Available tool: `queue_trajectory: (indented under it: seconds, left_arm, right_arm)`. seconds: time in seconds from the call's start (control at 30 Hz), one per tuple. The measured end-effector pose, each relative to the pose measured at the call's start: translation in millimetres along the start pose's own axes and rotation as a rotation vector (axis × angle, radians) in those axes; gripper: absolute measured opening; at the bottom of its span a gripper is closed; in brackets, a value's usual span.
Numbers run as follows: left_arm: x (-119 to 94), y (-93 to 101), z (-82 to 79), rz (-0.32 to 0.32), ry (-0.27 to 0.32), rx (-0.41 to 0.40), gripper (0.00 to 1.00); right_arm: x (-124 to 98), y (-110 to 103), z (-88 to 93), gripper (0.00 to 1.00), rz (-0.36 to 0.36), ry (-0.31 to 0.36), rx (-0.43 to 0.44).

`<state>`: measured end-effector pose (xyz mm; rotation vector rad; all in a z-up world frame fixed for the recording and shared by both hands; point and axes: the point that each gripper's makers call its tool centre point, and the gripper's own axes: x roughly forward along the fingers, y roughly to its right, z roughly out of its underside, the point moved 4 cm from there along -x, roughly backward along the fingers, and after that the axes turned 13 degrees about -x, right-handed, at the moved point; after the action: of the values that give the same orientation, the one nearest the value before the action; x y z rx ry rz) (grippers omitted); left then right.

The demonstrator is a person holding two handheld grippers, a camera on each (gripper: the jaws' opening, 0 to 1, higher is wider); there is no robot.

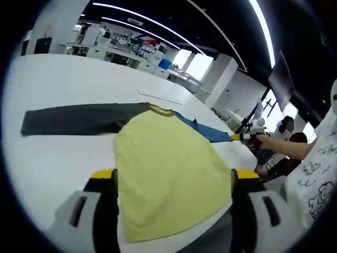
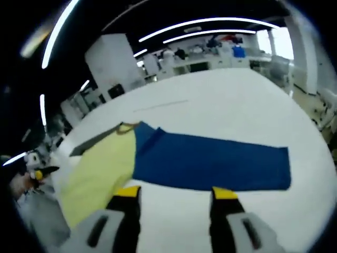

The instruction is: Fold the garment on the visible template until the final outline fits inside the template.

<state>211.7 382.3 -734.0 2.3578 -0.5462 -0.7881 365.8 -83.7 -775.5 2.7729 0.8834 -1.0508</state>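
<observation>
A garment lies flat on the white table (image 1: 58, 79). Its body is yellow (image 1: 168, 168), one long sleeve is dark grey (image 1: 79, 120) and the other is blue (image 1: 208, 130). My left gripper (image 1: 174, 174) stands open over the near hem, a yellow-tipped jaw on each side of the yellow cloth. In the right gripper view the blue sleeve (image 2: 210, 161) stretches across the middle, with the yellow body (image 2: 100, 171) to its left. My right gripper (image 2: 175, 193) is open just short of the sleeve's near edge. The right gripper (image 1: 246, 137) also appears at the blue sleeve's end.
A thin pale line (image 1: 160, 96) marks the table beyond the collar. A person's arm (image 1: 287, 146) and white printed shirt (image 1: 318, 179) are at the right edge. Benches and shelves (image 1: 126, 50) stand far behind. The left gripper (image 2: 39, 174) appears at the table's left edge.
</observation>
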Motion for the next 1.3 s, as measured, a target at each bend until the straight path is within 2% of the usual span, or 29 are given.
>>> queue_trajectory:
  seconds: [0.2, 0.5, 0.7, 0.9, 1.17, 1.3]
  left_arm:
    - [-2, -0.2, -1.1, 0.004, 0.008, 0.0, 0.86]
    - [-3, 1.7, -0.3, 0.011, 0.016, -0.005, 0.86]
    - [-4, 2.6, 1.7, 0.012, 0.018, -0.01, 0.85]
    - [-5, 2.0, 2.8, 0.011, 0.02, -0.014, 0.85]
    - [-7, -1.5, 3.0, 0.005, 0.02, -0.015, 0.85]
    - [-7, -2.4, 4.5, 0.003, 0.021, -0.02, 0.84]
  right_arm:
    - [19, -47, 1.6, 0.37, -0.102, -0.012, -0.006]
    - [53, -79, 12.5, 0.18, -0.179, -0.059, 0.003]
    - [67, -84, 10.4, 0.1, -0.201, -0.051, 0.043]
    - [77, -93, 11.7, 0.08, -0.219, -0.066, 0.047]
    - [80, -96, 12.5, 0.0, -0.236, -0.076, 0.048]
    - [79, -96, 11.0, 0.0, -0.232, -0.067, 0.045]
